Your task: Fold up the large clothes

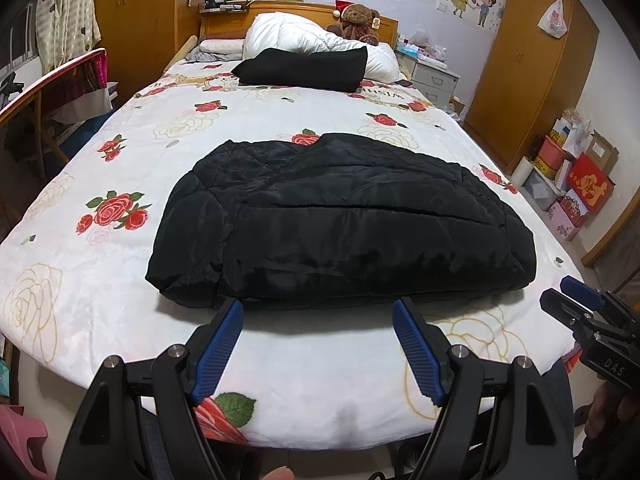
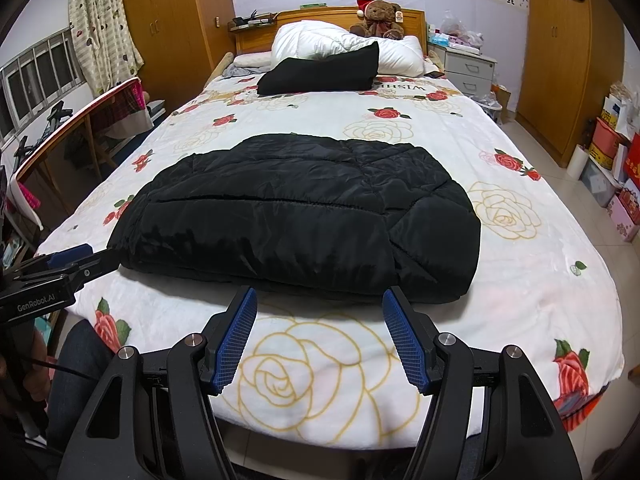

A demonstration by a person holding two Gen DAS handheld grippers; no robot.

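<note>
Folded black quilted padded jacket (image 1: pixel 340 220) lies mid-bed on the white rose-print blanket (image 1: pixel 120 168), near the foot edge; its underside and inner layers are hidden by the fold. Left gripper (image 1: pixel 318 312) held spread, empty, tips just short of the jacket's near edge. Right gripper (image 2: pixel 319 300) likewise spread and empty. Black folded cloth (image 2: pixel 320 70) leans on the white duvet (image 2: pixel 320 38), partly covering it. Storage boxes (image 1: pixel 576 188) by the wardrobe: contents indistinct.
</note>
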